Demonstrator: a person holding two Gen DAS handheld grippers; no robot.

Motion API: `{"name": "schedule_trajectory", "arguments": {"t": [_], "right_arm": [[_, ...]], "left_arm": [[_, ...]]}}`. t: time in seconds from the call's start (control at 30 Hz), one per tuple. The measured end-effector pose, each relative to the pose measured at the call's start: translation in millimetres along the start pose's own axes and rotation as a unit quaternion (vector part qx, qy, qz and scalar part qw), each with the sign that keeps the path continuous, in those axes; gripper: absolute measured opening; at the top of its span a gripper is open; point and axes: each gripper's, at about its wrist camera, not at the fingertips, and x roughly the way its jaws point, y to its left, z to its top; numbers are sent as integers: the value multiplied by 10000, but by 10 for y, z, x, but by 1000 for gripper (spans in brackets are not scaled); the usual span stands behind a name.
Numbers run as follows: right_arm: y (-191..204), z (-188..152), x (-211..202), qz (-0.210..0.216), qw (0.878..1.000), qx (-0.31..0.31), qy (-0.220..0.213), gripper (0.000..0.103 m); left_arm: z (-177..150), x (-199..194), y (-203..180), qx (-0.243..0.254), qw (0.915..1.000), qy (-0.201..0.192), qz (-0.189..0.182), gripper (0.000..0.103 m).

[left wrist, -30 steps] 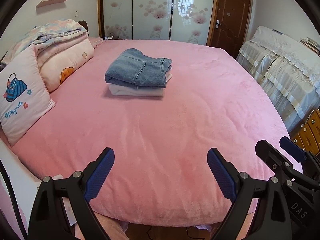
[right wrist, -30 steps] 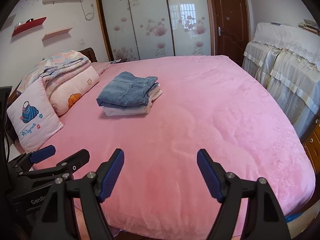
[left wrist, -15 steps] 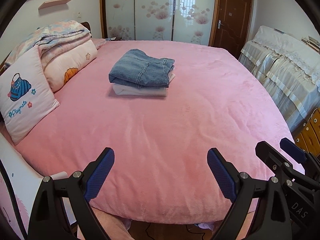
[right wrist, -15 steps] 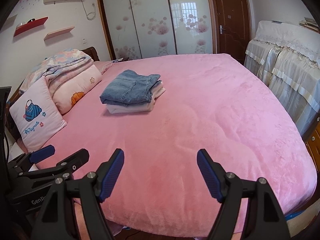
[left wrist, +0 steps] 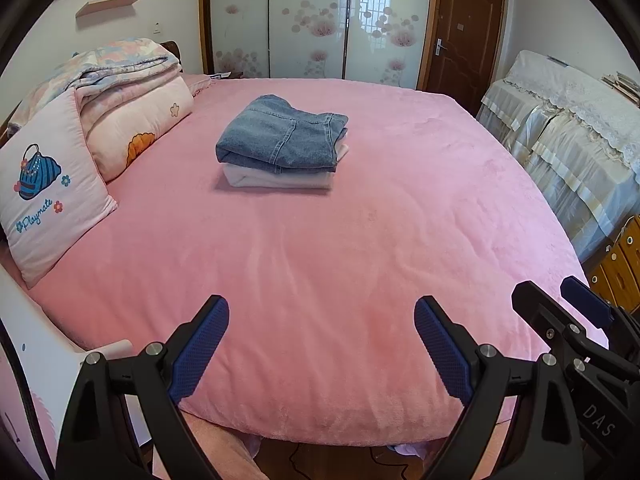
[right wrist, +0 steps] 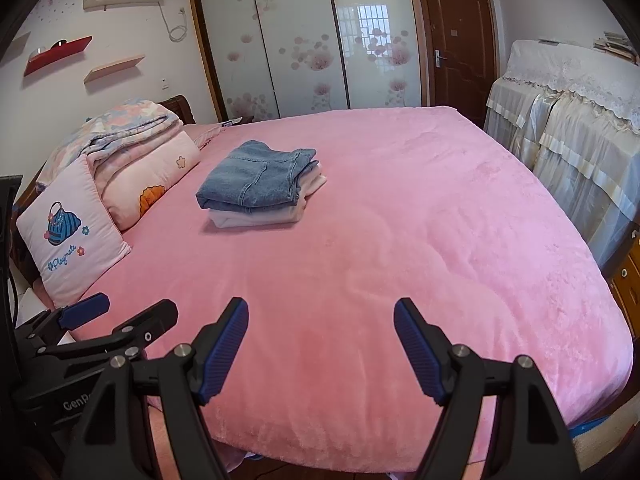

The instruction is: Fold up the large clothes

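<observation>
Denim jeans (left wrist: 280,136) folded atop white garment (left wrist: 276,179) on pink bed (left wrist: 320,260) — both tools (left wrist: 322,344) (right wrist: 321,344) agape, empty.

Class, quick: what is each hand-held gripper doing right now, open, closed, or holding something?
Left hand-held gripper: open, holding nothing, above the pink bed.
Right hand-held gripper: open, holding nothing.

A folded pair of blue denim jeans (left wrist: 280,142) lies flat on top of a folded white cloth garment (left wrist: 276,178), its edges showing beneath. The neat stack sits on the pink plush bed cover (left wrist: 340,260), toward its far half, near the pillows.
</observation>
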Motion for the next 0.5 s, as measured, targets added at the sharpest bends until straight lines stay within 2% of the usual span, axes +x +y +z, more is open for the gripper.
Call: {"name": "schedule_trajectory", "arguments": {"t": [0.5], "right_arm": [[-11, -17, 15, -1, 10000, 25, 43, 76]], "left_arm": [[-31, 13, -34, 20, 10000, 42, 41, 93]]}}
